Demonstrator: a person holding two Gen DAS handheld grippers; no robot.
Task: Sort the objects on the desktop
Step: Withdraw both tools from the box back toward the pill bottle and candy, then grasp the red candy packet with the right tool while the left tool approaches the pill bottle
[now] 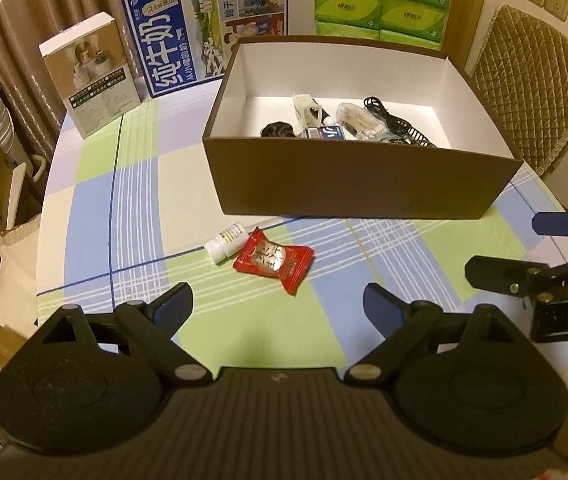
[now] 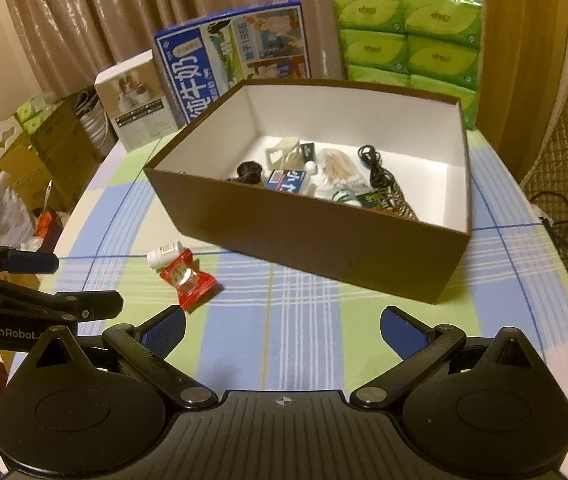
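well, the brown box is sitting on the checked table, already holding small items. just in front of its near wall, a red candy packet is lying touching a small white bottle. both are lying ahead of the left gripper, nearer it than the right gripper; the packet's long axis is running diagonally. both claws are gaping wide, holding nothing.

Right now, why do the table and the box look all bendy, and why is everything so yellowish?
Left wrist view: the fisheye lens bows the table edge and the brown box rim, with dark corners; warm indoor light tints everything yellow. Right wrist view: same bending and tint, a glare spot shines on the red candy wrapper, and the curtains show soft shiny streaks.
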